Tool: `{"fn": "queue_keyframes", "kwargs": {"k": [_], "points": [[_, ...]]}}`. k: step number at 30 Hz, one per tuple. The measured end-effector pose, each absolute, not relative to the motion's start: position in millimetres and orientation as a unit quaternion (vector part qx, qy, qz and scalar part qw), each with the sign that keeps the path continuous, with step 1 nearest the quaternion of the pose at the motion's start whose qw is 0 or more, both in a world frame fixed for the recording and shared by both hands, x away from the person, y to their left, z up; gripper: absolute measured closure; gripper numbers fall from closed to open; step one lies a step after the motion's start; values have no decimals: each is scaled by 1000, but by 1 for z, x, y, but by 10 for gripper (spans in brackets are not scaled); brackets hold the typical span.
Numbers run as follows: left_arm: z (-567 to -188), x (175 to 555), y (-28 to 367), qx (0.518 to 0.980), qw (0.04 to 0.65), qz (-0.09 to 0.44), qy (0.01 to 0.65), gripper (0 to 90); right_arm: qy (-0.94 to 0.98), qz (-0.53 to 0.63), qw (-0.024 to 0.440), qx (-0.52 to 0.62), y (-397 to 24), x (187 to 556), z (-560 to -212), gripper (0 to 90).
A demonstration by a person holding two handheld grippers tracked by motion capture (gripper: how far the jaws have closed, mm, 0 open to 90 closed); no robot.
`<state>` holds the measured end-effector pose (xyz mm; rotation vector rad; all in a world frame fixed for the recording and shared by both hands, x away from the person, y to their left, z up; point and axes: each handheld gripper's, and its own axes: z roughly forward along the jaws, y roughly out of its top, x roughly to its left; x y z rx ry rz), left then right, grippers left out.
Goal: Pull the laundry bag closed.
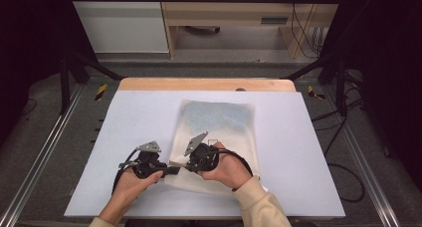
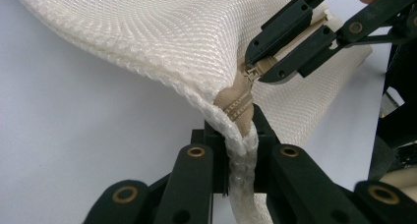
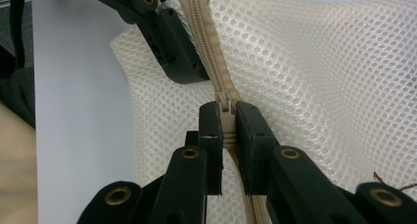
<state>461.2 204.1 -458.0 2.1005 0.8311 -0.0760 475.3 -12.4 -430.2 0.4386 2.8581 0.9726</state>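
Zipper work on the mesh bag [image 1: 215,137] looks to be at its very start. Taking the bag's near left corner as landmark: the left claw [image 2: 239,135] is clamped tight on that corner, pinching the thick seam and the end of the tan zipper tape [image 2: 237,103] between its jaws. Just beyond it along the tape, the right claw [image 3: 226,130] is closed on the zipper slider [image 3: 227,108], its jaws squeezing the pull from both sides; in the left claw's view the same claw [image 2: 265,69] sits touching the slider right beside the corner.

My judgement: both grips are made, and the slider sits near the corner end of the track, so nearly the whole run of the zipper is left to travel. From the right claw's view the teeth between slider and corner look meshed; whether the stretch behind the slider is open I cannot tell.

Farther from the corner, the bag lies flat on the white table [image 1: 308,152], its far edge well apart from both claws.
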Motion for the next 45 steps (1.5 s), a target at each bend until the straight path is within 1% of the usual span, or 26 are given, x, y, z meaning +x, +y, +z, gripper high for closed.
{"fn": "queue_keyframes", "kwargs": {"k": [9,26,45], "points": [[-459,457,198,841,436,-26,318,829,934,322,46,147,-20,473,-429,822],[-460,451,192,835,446,-19,322,828,929,329,48,164,-40,469,-426,822],[-461,446,182,835,454,-18,310,826,923,342,56,170,-58,460,-421,822]]}}
